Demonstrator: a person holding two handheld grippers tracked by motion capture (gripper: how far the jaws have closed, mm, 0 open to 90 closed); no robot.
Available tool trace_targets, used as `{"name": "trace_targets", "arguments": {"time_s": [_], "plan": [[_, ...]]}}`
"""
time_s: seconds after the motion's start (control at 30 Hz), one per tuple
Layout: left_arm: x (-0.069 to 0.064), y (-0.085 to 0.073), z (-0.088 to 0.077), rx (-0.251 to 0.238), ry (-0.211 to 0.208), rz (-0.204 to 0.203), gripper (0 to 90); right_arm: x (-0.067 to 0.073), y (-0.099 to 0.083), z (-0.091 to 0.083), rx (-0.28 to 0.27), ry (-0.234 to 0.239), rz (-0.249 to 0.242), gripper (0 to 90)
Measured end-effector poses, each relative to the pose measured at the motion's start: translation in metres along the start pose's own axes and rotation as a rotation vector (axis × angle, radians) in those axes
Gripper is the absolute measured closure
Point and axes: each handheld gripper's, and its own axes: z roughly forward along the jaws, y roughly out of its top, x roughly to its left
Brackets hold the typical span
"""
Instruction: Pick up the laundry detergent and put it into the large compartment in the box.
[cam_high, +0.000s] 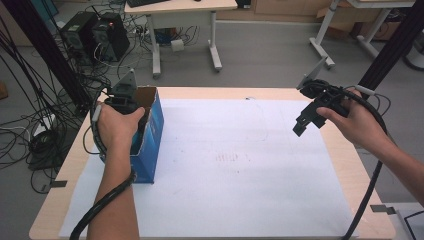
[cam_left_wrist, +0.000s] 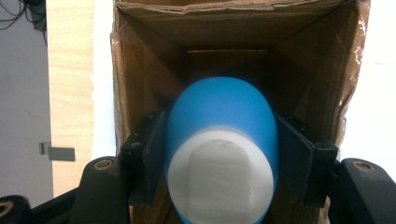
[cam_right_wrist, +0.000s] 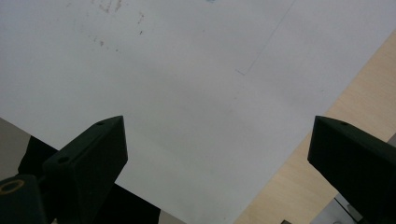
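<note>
We've got the left hand-held gripper clamped on the blue-and-white bottle down inside the open cardboard box at the surface's left (probably loading it), while the right hand-held gripper hovers wide and empty at the far right, out of the way.

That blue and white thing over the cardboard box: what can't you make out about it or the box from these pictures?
- What the blue and white object is: the left gripper view shows one rounded end, cut off by the bottom edge.
- The box floor: in that view the object covers it.
- The object in the high view: the hand and left tool cover the blue box opening.
- The box's print: too small.
</note>
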Motion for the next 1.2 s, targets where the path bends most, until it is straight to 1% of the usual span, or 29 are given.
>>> {"name": "trace_targets", "arguments": {"time_s": [0.2,0.3,0.33,0.47,0.6,0.63,0.7,0.87,0.93,1.0,1.07,1.2], "plan": [[0.000,-0.002,-0.001,-0.007,0.008,-0.004,36.6,0.001,0.001,0.002,0.004,-0.001,-0.005,4.8],[0.000,-0.003,-0.002,-0.008,0.004,0.001,36.4,0.002,0.001,0.003,0.002,0.000,-0.011,4.8],[0.000,-0.004,-0.002,-0.013,0.003,-0.004,36.3,0.002,0.001,0.002,0.001,-0.001,-0.011,4.8],[0.002,-0.005,-0.003,-0.016,-0.001,-0.004,35.4,0.003,0.000,0.002,-0.001,-0.003,-0.009,4.8],[0.000,-0.006,-0.006,-0.017,0.010,0.008,31.8,0.003,0.000,0.002,0.001,-0.003,-0.007,4.8],[0.001,-0.007,-0.007,-0.020,0.008,0.005,30.8,0.003,0.000,0.002,0.001,-0.002,-0.007,4.8],[0.001,-0.008,-0.011,-0.023,0.009,0.010,29.6,0.003,0.000,0.002,0.003,-0.003,-0.008,4.8],[0.000,-0.011,-0.022,-0.023,0.011,0.021,22.1,0.005,0.001,0.002,-0.001,-0.003,-0.012,4.8],[0.001,-0.012,-0.026,-0.020,0.005,0.019,19.3,0.007,0.001,0.002,-0.001,-0.004,-0.011,4.8],[0.002,-0.013,-0.031,-0.024,0.000,0.007,14.5,0.008,0.001,0.002,0.001,-0.004,-0.014,4.8],[0.002,-0.016,-0.036,-0.035,0.004,0.002,11.5,0.009,-0.001,0.001,-0.002,-0.004,-0.017,4.8],[0.004,-0.022,-0.052,-0.062,-0.009,-0.003,8.6,0.009,-0.005,-0.004,-0.012,-0.004,-0.015,4.8]]}}
